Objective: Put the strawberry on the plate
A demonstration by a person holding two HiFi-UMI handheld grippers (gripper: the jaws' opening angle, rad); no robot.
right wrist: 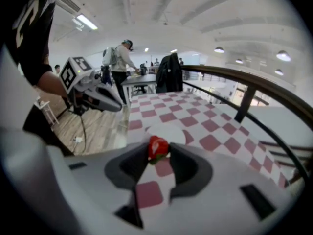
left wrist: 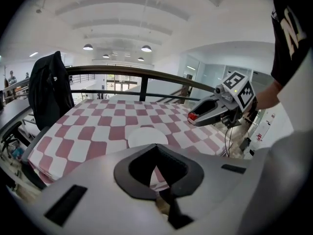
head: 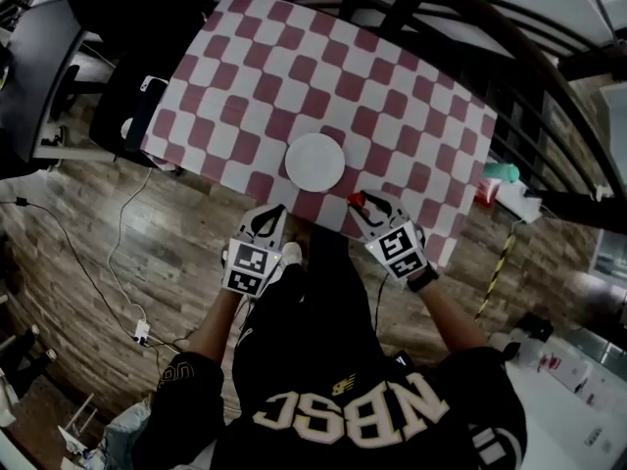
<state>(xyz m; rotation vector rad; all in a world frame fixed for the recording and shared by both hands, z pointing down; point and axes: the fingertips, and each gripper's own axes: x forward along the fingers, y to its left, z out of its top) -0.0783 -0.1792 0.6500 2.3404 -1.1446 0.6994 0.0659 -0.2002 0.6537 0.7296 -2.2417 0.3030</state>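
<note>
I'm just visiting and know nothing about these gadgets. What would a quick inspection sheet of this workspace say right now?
Surface: table under a red-and-white checked cloth.
Job's things: white plate is empty, near the cloth's front edge; strawberry is off the plate, held above the cloth.
Clutter: black jacket hangs beside the table.
Grippers: right gripper is shut on the strawberry, beside the plate; left gripper is shut and empty.
Cables: white cable lies on the wood floor.
Surroundings: dark railing behind the table; a person with a backpack in the distance.
</note>
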